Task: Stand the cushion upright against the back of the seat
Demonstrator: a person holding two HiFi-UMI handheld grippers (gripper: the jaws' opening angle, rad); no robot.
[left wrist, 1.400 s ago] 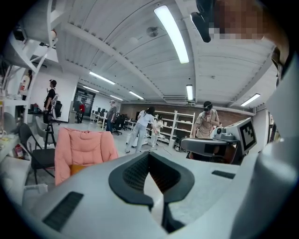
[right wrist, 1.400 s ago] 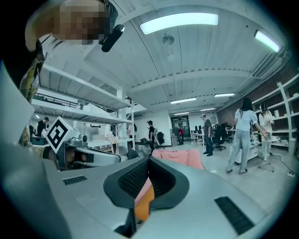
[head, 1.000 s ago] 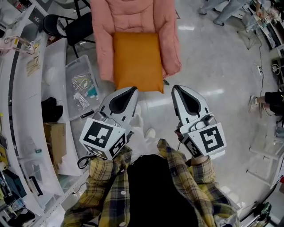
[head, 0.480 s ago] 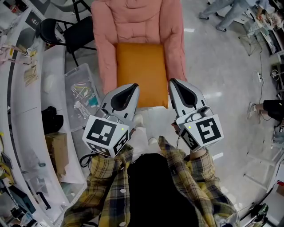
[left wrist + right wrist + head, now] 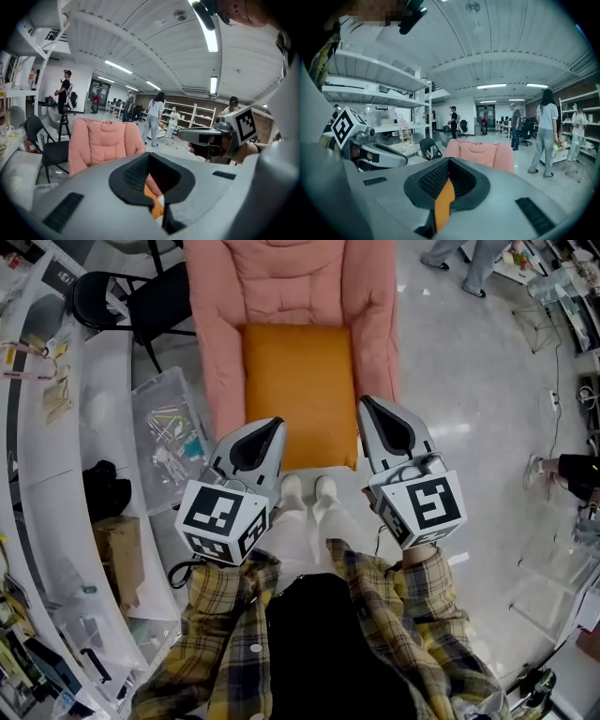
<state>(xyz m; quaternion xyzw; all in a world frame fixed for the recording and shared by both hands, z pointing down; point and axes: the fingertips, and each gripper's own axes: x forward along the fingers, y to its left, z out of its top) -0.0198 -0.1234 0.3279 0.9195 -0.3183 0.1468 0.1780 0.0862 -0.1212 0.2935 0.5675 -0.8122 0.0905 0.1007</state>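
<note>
The orange cushion point(image 5: 300, 395) is lying flat on the seat of the pink armchair point(image 5: 281, 277), with its front edge reaching the seat's front. The left gripper point(image 5: 274, 428) is pointing at the cushion's front left corner, its tip showing over the front end of the left armrest. The right gripper point(image 5: 367, 409) is pointing at the front right corner, its tip overlapping the cushion's right edge from above. Whether either tip is touching the fabric is not showing. Both grippers are keeping their jaws together with nothing between them, and in each gripper view a thin sliver of orange is showing through the slit just ahead and below. The person's white shoes point(image 5: 307, 489) are standing just in front of the cushion, between the two grippers.

A clear plastic bin point(image 5: 142, 397) is sitting on the floor just left of the armchair, holding loose small items, among them pale slender pieces and something teal. A cardboard box point(image 5: 116, 538) is sitting nearer the person on the left, and its contents are not showing.
</note>
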